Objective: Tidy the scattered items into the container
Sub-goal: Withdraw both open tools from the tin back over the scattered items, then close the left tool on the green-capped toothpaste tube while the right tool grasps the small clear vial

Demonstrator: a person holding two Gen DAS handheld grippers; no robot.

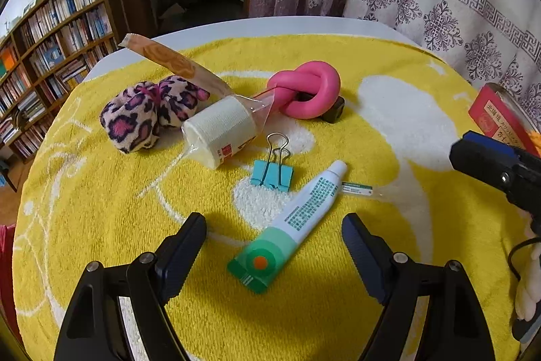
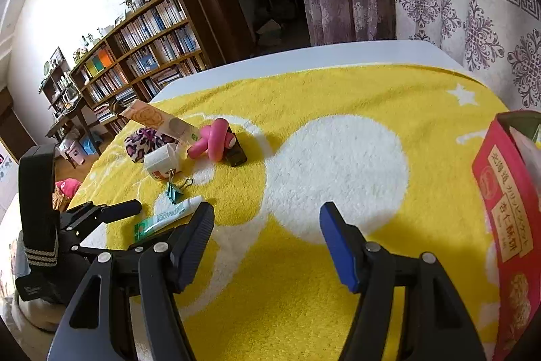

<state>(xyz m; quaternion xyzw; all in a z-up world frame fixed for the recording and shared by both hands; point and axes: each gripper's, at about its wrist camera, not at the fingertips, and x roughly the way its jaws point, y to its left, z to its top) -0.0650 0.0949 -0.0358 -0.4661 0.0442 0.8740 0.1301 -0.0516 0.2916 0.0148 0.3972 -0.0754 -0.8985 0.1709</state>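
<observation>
Nearest the left wrist camera, the left gripper point(image 1: 274, 232) hangs with its black jaws wide apart and nothing held; the green end of the white-and-green ointment tube point(image 1: 290, 225) lies between the fingertips on the yellow-and-white terry towel point(image 1: 101, 208), untouched.

At twelve o'clock from the tube sits the teal binder clip point(image 1: 271, 174). Beyond it, toward eleven o'clock, lies a cream bandage roll in clear wrap point(image 1: 219, 129), then a leopard-print fabric scrunchie point(image 1: 142, 114) and a long orange-patterned sachet point(image 1: 172, 61) propped on them. At twelve o'clock a knotted pink foam tube point(image 1: 306, 90) rests against a small black block point(image 1: 334, 110).

Only the left view shows a small clear packet with a green label point(image 1: 358, 187) at the tube's three o'clock.

The right wrist view shows the right gripper point(image 2: 267, 219) parted wide and empty above bare towel, and far more of the red cardboard box point(image 2: 503, 212), the container, standing open at three o'clock, well apart from the scattered items. Its contents cannot be made out.
</observation>
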